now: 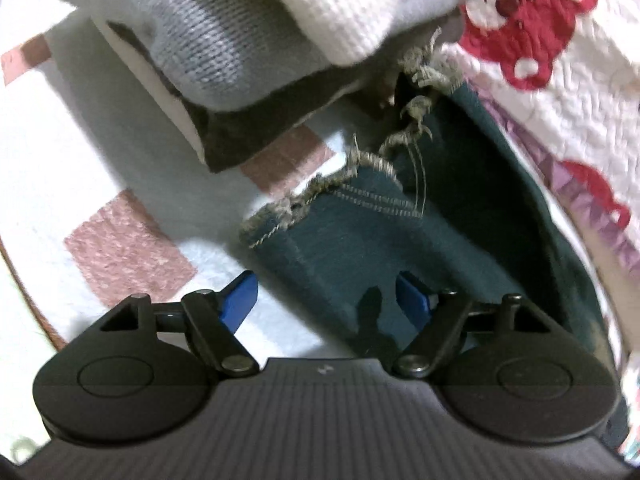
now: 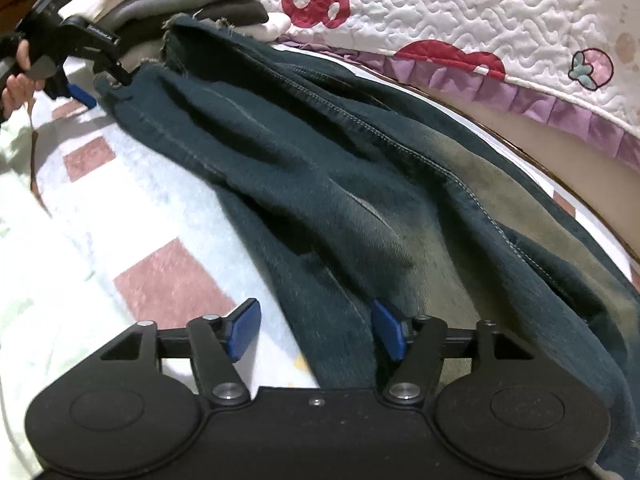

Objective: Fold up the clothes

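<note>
Already done: a stack (image 1: 248, 40) of folded knits, upper left of the left view, grey under white. Left to fold: jeans (image 2: 340, 184), lying long and rumpled across the middle of the right view on the checked cover (image 2: 160, 280), frayed hem (image 1: 320, 192) at centre of the left view, just beside the stack. No fold in the jeans yet, by the look of it. Left gripper (image 1: 326, 300) spread wide over the hem end, blue pads clear of the cloth, gripping nothing. Right gripper (image 2: 316, 332) likewise wide, straddling the denim's near edge, nothing pinched. Bear quilt (image 2: 460, 20) along the upper right. No baskets or boxes in view, so nothing to report inside any.
</note>
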